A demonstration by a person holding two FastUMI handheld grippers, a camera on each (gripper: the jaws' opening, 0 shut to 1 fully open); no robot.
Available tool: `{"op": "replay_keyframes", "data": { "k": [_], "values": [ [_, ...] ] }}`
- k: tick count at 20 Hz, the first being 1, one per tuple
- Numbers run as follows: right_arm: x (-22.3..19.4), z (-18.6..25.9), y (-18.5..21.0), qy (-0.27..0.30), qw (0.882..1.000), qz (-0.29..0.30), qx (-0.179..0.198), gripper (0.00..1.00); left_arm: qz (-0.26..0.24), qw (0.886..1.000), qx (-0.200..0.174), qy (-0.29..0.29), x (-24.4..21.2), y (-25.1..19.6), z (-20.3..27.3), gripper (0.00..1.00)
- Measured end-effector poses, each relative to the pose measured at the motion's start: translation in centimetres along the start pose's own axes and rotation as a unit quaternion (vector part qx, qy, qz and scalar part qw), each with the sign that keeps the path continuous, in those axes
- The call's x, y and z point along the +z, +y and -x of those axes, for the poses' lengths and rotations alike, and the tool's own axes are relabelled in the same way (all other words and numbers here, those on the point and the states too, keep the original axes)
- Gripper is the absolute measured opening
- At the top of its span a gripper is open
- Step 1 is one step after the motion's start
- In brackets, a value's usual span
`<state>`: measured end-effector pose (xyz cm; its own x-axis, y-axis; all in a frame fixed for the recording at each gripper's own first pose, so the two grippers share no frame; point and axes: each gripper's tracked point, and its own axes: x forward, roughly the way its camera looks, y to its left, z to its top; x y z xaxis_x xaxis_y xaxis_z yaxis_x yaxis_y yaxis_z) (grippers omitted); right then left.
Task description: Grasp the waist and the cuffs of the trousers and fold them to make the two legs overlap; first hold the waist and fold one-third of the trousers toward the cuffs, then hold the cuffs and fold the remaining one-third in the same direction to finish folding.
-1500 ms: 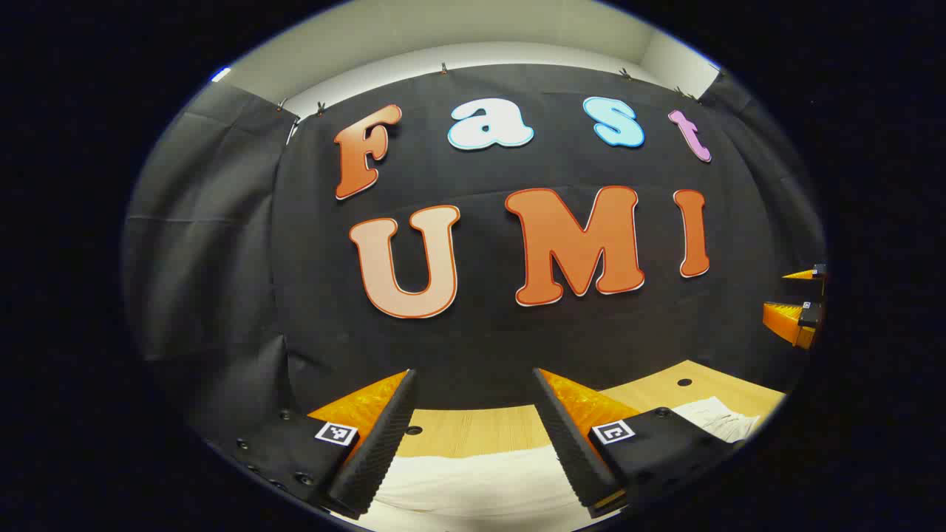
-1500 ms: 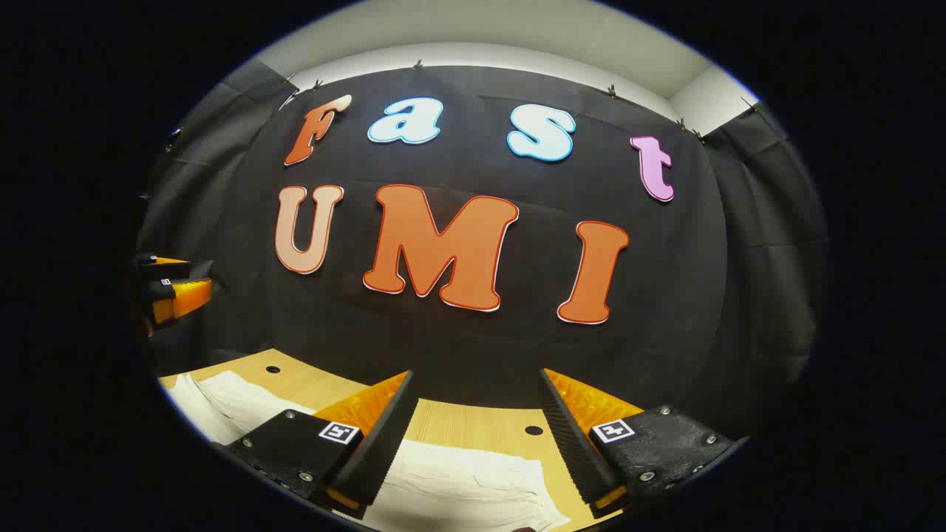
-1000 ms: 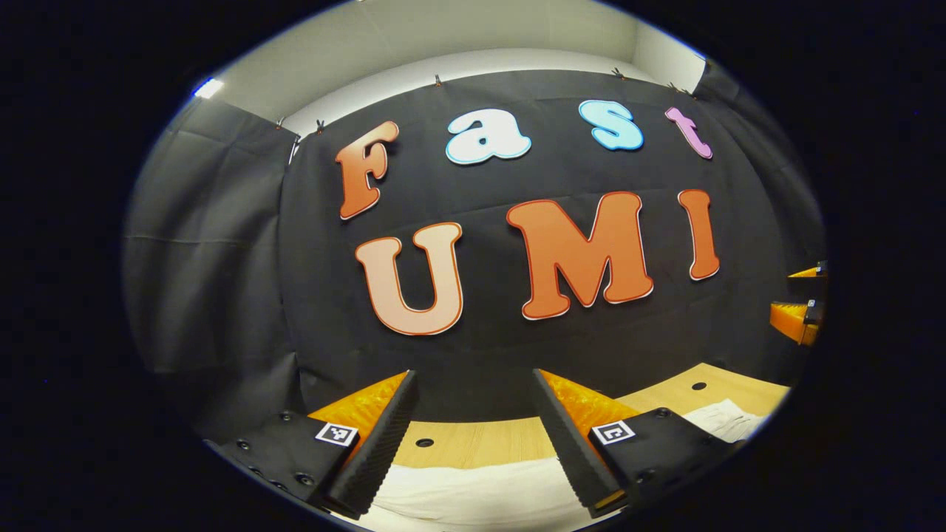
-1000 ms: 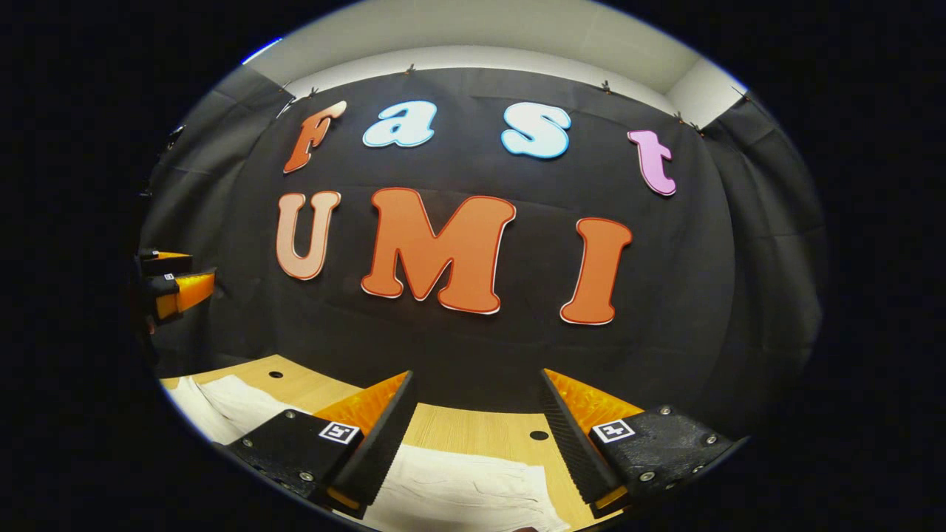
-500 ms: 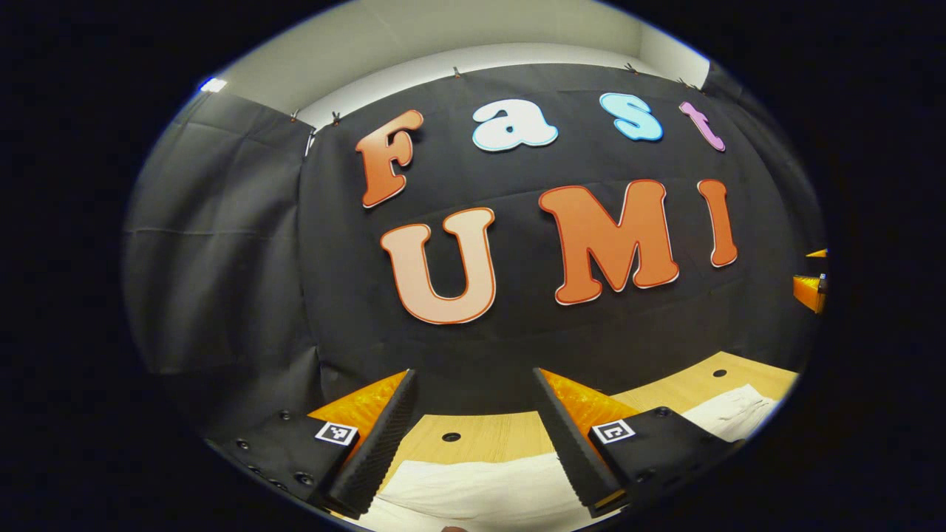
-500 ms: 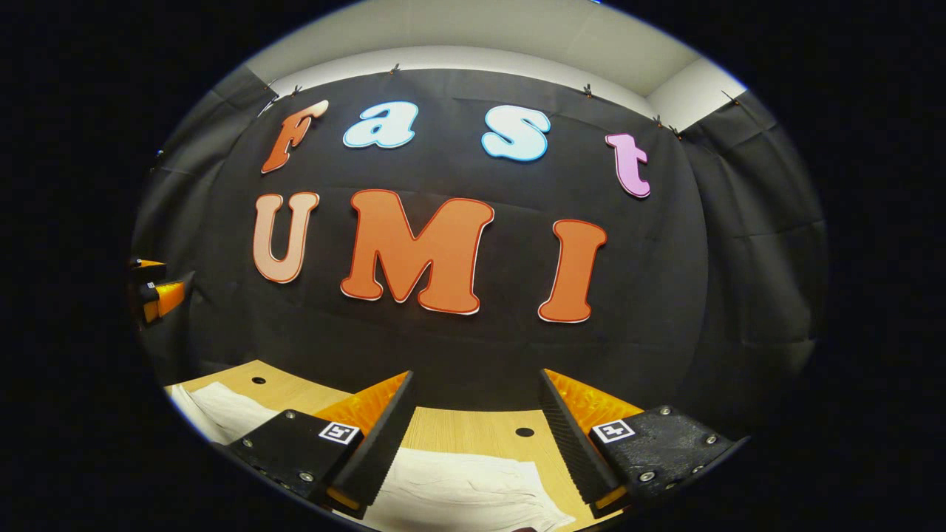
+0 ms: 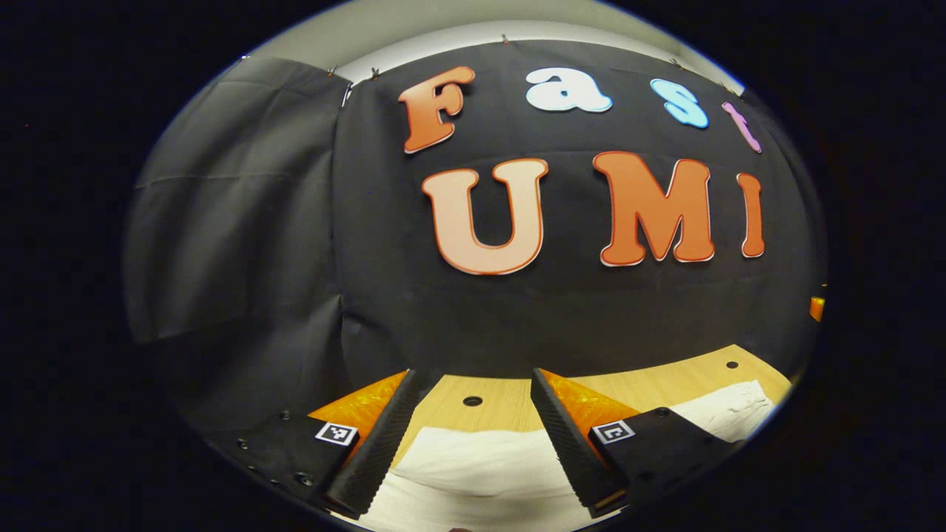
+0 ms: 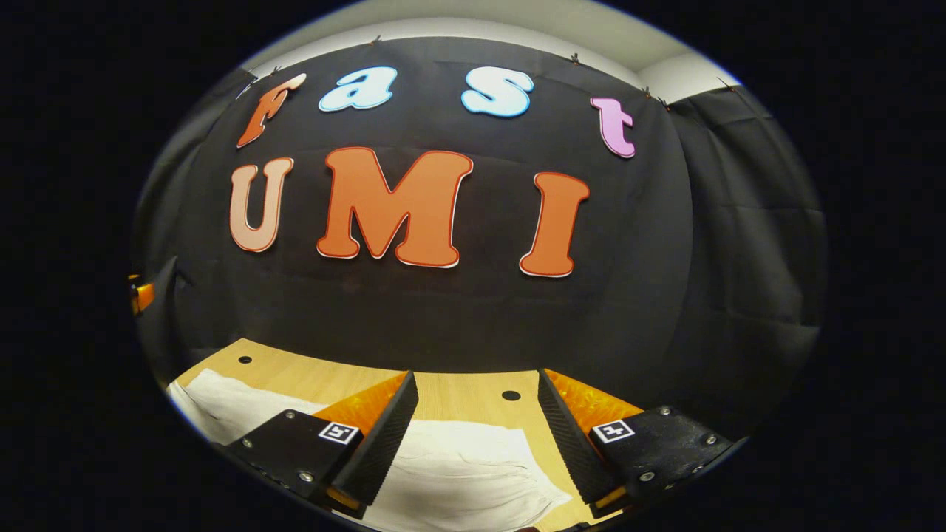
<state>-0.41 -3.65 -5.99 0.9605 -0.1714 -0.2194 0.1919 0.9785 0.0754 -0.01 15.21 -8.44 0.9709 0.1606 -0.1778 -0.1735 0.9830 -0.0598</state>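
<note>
A: How far along is it?

B: Barely begun, I'd judge. The white cloth trousers lie flat on the pale wooden table; whether any fold is made I can't tell.

A: And the grippers?

B: The left gripper and the right gripper hover over the fabric, jaws spread wide and holding nothing.

A: Anything in the way?

B: Only small dark holes in the tabletop.

We see a light wooden tabletop with small round holes; behind the tabletop hangs the black cloth wall, clipped along its top edge.
</note>
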Motion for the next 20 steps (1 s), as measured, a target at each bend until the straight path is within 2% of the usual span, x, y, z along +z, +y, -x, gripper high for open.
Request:
{"op": "replay_keyframes", "data": {
  "k": [3, 5, 8, 12, 15, 20],
  "values": [
    [-3.3, -0.4, -1.1, 0.073, 0.997, -0.03, -0.008, 0.99, 0.018, 0.998, 0.004, 0.052, -3.1, 1.8, -0.1, 0.99],
    [-6.1, -0.6, -1.8, 0.132, 0.989, -0.058, -0.018, 0.99, 0.021, 0.996, 0.012, 0.081, -4.8, 3.1, 0.2, 0.99],
    [-9.7, -1.0, -2.5, 0.202, 0.973, -0.111, -0.022, 0.99, 0.048, 0.991, 0.021, 0.12, -7.2, 4.6, 0.5, 1.0],
    [-14.9, -1.3, -3.0, 0.29, 0.944, -0.153, -0.028, 0.97, 0.086, 0.977, 0.038, 0.193, -11.6, 6.9, 0.8, 1.0],
    [-18.0, -0.8, -3.9, 0.341, 0.92, -0.187, -0.039, 0.94, 0.134, 0.959, 0.046, 0.244, -15.0, 8.1, 0.4, 0.98],
    [-22.1, 0.3, -6.1, 0.411, 0.878, -0.236, -0.064, 0.93, 0.23, 0.916, 0.083, 0.318, -21.3, 9.2, -0.2, 0.97]
  ]
}}
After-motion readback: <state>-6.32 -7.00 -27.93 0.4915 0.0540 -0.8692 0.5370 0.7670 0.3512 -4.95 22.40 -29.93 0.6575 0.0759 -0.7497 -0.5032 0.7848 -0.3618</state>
